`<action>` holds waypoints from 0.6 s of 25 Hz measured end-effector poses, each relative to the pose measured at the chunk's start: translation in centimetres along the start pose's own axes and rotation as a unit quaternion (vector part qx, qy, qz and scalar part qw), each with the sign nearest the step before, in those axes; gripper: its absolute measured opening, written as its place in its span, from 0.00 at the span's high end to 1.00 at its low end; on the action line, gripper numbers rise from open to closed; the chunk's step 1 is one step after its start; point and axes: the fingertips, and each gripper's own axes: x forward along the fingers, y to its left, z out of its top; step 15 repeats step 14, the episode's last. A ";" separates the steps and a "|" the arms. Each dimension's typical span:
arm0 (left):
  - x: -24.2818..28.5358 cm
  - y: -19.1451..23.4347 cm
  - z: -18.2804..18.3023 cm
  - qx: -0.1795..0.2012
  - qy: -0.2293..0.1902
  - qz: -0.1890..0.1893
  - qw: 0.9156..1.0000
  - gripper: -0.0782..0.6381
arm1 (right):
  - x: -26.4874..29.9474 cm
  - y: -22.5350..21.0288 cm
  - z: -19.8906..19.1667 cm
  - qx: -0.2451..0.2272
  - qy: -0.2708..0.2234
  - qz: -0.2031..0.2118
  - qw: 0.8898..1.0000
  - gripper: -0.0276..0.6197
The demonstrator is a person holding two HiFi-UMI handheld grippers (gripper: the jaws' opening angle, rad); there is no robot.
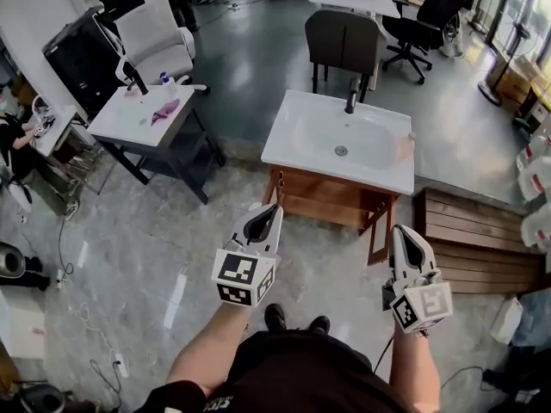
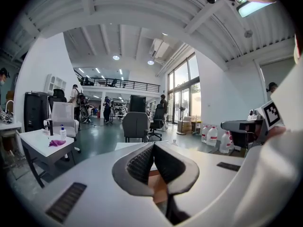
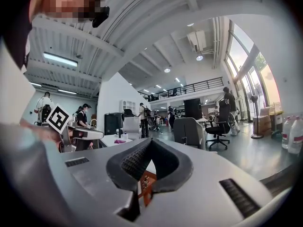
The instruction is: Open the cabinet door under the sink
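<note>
The left gripper (image 1: 274,210) and right gripper (image 1: 401,230) both have their jaws closed on nothing. They are held side by side just short of the wooden cabinet (image 1: 327,198) under the white sink (image 1: 301,132).

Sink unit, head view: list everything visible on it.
The sink unit has a white rectangular top with an oval bowl, a round metal drain and a dark faucet at its far edge. It sits level on a reddish-brown wooden cabinet, which stands on the glossy floor beside a slatted wooden platform. Whether its door is shut cannot be told. The left gripper and right gripper are both short of it.
</note>
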 end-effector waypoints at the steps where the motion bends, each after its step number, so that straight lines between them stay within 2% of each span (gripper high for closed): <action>1: 0.0 0.0 -0.2 -0.001 0.001 0.000 1.000 0.87 | -0.1 0.0 -0.2 0.000 0.001 0.000 1.000 0.94; 15: -0.1 -0.6 -1.4 -0.014 0.008 -0.007 1.000 0.87 | -0.2 0.2 -0.2 -0.003 0.000 0.007 1.000 0.94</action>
